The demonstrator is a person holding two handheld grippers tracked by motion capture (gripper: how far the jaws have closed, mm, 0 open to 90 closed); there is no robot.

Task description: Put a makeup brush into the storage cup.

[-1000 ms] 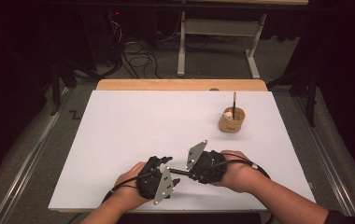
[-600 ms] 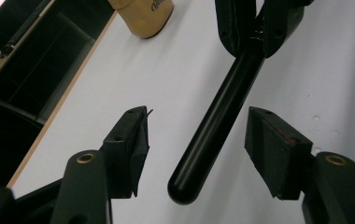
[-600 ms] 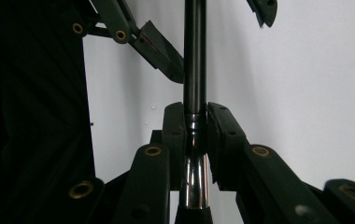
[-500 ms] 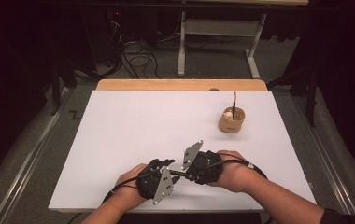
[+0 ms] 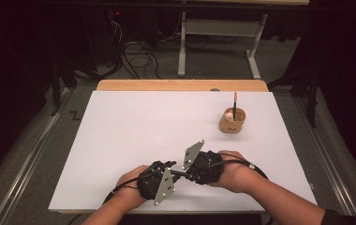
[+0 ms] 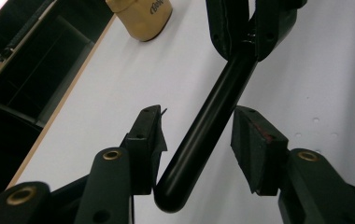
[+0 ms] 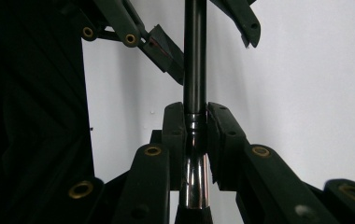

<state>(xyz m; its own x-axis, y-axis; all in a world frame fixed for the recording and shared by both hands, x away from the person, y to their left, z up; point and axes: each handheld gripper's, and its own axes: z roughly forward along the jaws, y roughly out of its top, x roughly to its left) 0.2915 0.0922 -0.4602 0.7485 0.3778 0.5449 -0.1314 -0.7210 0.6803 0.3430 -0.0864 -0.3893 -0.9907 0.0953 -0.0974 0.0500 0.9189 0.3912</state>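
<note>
A cup [image 5: 232,121] stands on the table [image 5: 134,126], far right.

White table [image 5: 120,140]; tan cup [image 5: 232,121] standing on far right part.

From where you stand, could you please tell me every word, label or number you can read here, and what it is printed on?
Dark print on the side of the tan cup: upside down and cut off in the left gripper view, too blurred to read.
The same cup in the high view: a dark mark, too small to read.
Black pen: no lettering visible.
White table: no text.
</note>
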